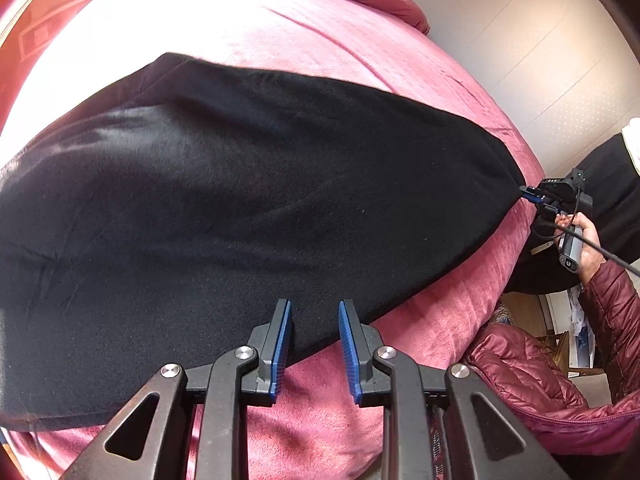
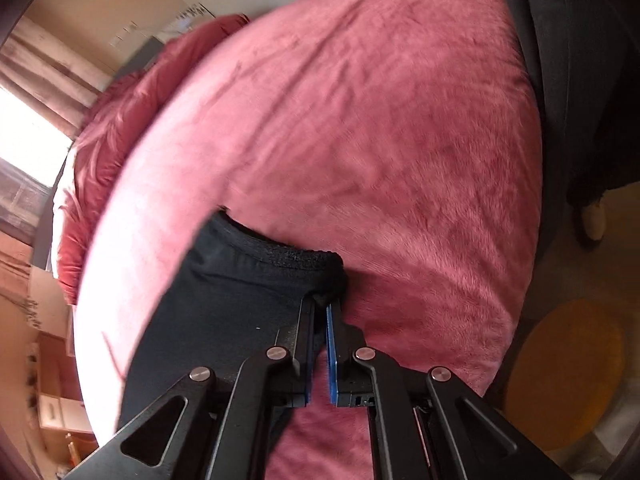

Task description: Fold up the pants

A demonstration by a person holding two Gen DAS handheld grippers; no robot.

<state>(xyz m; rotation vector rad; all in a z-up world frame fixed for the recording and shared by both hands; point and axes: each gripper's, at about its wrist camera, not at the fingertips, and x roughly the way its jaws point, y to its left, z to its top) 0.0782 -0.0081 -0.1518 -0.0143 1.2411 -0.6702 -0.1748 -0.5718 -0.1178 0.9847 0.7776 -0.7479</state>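
- The black pants (image 1: 248,200) lay spread flat across the pink blanket (image 1: 360,60) on the bed.
- The left claw (image 1: 314,312) stood wide apart at the near edge of the pants, its blue pads (image 1: 280,352) holding nothing.
- The right claw (image 2: 320,308) was pinched narrow on the waistband corner (image 2: 324,264) of the pants.
- In the left wrist view, the right claw (image 1: 530,194) gripped the far tip of the fabric, held by a hand (image 1: 584,240) in a maroon puffer sleeve (image 1: 612,304).

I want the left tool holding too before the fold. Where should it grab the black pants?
Probably the near edge of the black fleece pants, straight ahead of the open left tool. That hem lies flat on the pink plush blanket, while the right tool pinches the far corner.
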